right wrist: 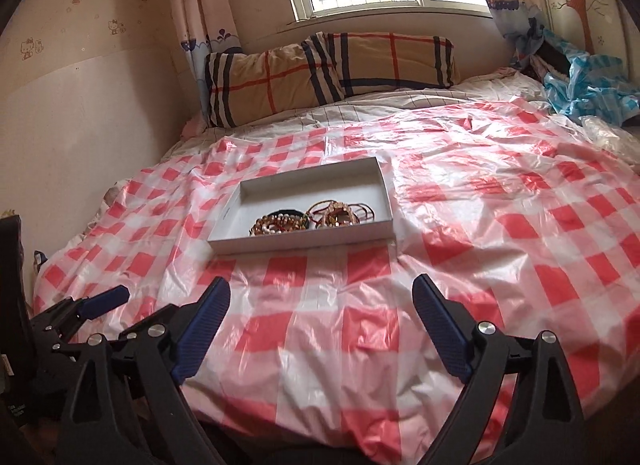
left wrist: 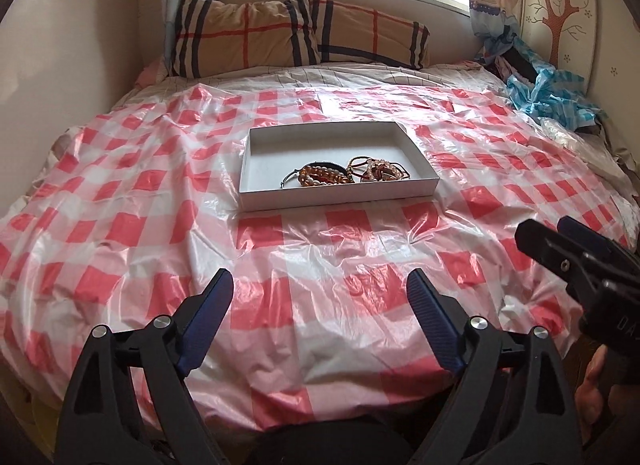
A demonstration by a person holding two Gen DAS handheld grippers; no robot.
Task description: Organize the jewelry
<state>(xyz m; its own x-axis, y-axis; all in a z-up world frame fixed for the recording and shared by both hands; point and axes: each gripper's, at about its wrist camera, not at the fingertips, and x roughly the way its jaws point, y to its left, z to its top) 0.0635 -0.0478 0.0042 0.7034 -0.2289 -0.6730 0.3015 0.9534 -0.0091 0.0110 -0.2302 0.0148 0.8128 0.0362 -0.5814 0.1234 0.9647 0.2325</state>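
The left tool [left wrist: 320,285] and right tool [right wrist: 322,293] are both hanging spread wide and empty at the bottom of their frames, over the checkered bed cover [left wrist: 320,265]. Above them, mid-frame, bracelets [left wrist: 344,173] are lying heaped in the white box's [left wrist: 256,169] near right corner.

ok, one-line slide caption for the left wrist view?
Left gripper open and empty over checked plastic sheet on a bed; white box of bracelets ahead.
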